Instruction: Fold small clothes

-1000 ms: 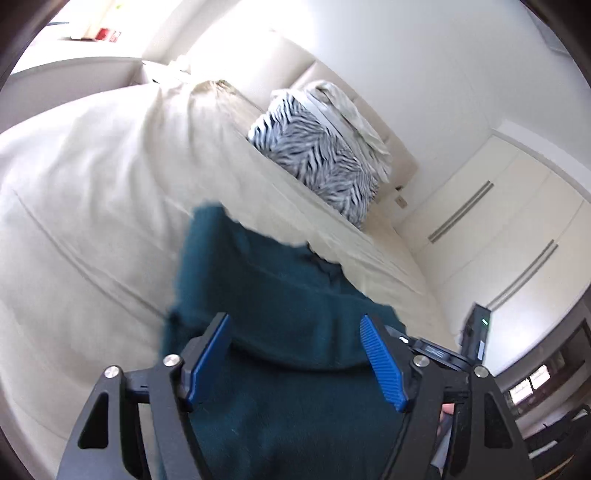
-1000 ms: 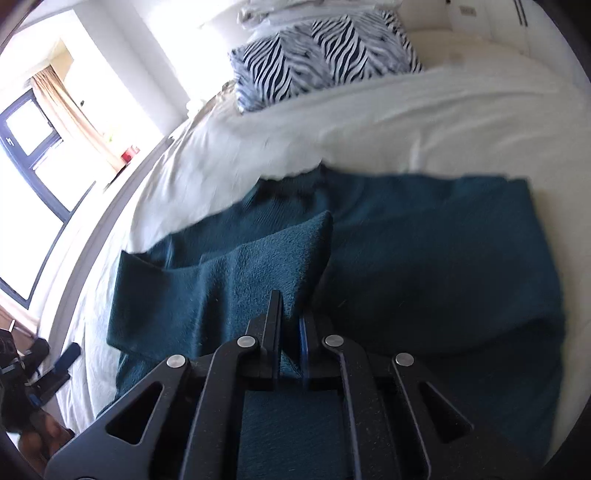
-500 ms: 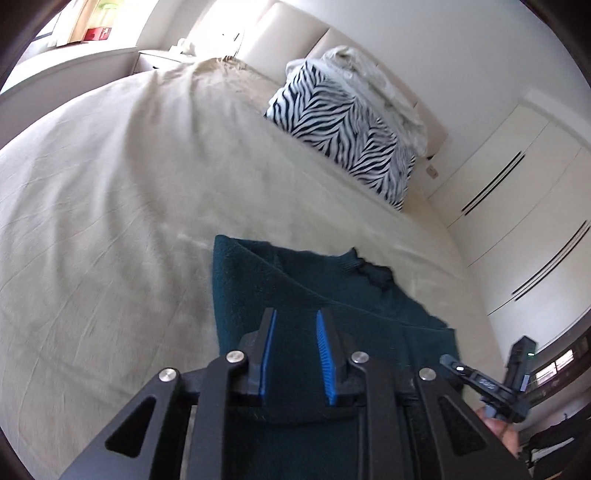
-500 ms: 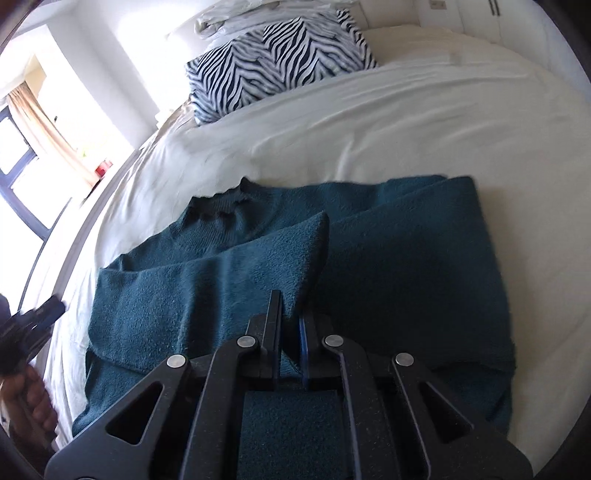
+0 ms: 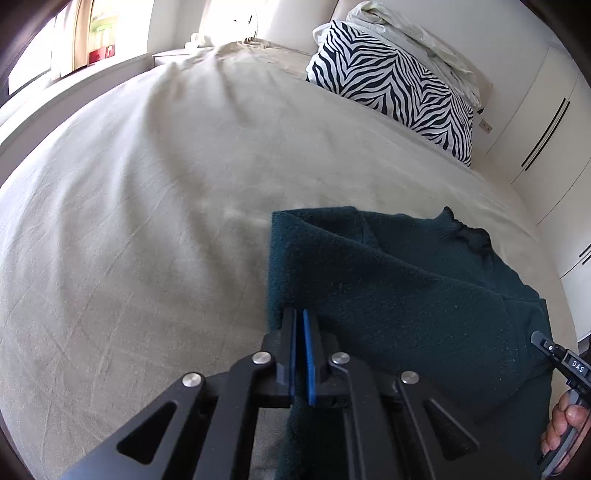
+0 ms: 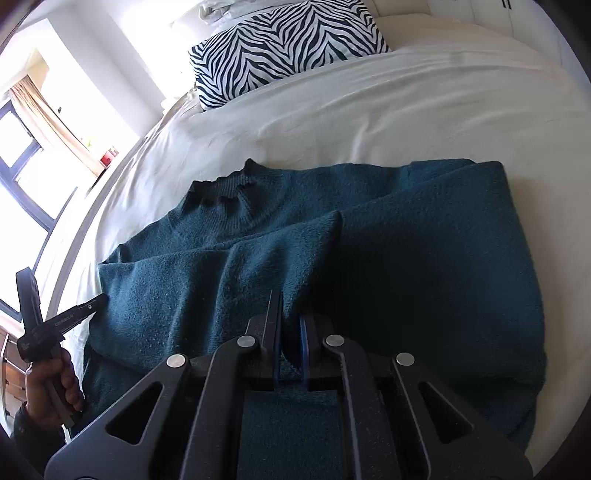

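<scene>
A dark teal knit sweater (image 6: 424, 258) lies spread on the bed, collar (image 6: 225, 192) toward the pillow. One sleeve is folded across its front. My right gripper (image 6: 290, 306) is shut on a fold of this sleeve near the sweater's middle; teal fabric sits between the blue pads. My left gripper (image 5: 300, 317) is shut on the sweater's (image 5: 388, 288) left side edge, and cloth hangs below the pads. Each gripper shows at the edge of the other's view: the left gripper (image 6: 98, 300) at the sweater's side, the right gripper (image 5: 537, 338) low on the right, with a hand on its handle.
The cream bedsheet (image 5: 147, 221) stretches wide to the left of the sweater. A zebra-striped pillow (image 6: 280, 48) and crumpled white bedding (image 5: 413, 33) lie at the head of the bed. Windows with a curtain (image 6: 48, 110) stand on one side, white wardrobe doors (image 5: 546, 122) on the other.
My left gripper's jaws went from wide open to shut on the sweater's edge as it sank toward the bed. The right gripper came lower with its hold unchanged, and the sweater lies flatter.
</scene>
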Demonstrator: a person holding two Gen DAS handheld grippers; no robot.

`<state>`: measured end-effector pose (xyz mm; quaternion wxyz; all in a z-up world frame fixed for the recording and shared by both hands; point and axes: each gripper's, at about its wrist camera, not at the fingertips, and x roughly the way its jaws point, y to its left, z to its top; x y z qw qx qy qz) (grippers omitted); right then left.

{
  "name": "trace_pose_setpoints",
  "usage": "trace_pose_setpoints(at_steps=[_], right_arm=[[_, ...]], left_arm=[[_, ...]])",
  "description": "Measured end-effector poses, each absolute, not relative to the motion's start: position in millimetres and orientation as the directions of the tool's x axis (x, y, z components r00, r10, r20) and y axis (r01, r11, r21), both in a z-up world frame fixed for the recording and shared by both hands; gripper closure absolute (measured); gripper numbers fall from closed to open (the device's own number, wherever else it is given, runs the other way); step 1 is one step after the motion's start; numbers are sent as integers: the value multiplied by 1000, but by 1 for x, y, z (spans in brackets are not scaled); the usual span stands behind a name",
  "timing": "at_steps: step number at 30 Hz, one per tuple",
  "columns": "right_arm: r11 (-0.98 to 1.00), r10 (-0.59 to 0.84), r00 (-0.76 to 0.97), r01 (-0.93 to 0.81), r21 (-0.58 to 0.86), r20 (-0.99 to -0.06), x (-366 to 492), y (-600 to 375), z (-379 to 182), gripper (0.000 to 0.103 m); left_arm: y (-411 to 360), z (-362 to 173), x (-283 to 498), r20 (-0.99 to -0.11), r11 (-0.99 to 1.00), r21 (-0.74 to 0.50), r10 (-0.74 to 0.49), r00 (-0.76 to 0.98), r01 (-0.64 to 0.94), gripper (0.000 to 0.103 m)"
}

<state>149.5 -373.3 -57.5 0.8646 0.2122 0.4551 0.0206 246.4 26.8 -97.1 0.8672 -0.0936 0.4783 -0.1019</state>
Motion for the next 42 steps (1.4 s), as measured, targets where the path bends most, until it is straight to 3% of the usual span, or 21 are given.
trace_pose_setpoints(at_steps=[15, 20, 24, 27, 29, 33, 37, 39, 42], right_arm=[[864, 204, 584, 270, 425, -786, 139, -410, -68, 92], [868, 90, 640, 326, 376, -763, 130, -418, -41, 91], [894, 133, 660, 242, 377, -740, 142, -395, -27, 91], [905, 214, 630, 161, 395, -746, 159, -375, -43, 83], [880, 258, 589, 184, 438, -766, 166, -380, -68, 66], [777, 320, 665, 223, 589, -675, 142, -408, -77, 66], [737, 226, 693, 338, 585, -684, 97, -437, -75, 63], [712, 174, 709, 389, 585, -683, 63, -452, -66, 63], [695, 102, 744, 421, 583, -660, 11, -469, -51, 53]], left_arm=[[30, -91, 246, -808, 959, -272, -273, 522, 81, 97], [29, -58, 239, -760, 960, -258, -272, 590, 110, 93], [5, -54, 250, -758, 960, -221, -279, 589, 171, 85], [-1, -76, 265, -806, 968, -195, -248, 537, 156, 85], [4, -96, 271, -823, 968, -205, -250, 510, 143, 85], [9, -95, 266, -812, 966, -199, -258, 524, 167, 86], [19, -90, 257, -808, 962, -223, -274, 522, 161, 86], [24, -81, 242, -798, 961, -226, -277, 535, 160, 81], [32, -64, 199, -776, 959, -219, -282, 565, 178, 59]])
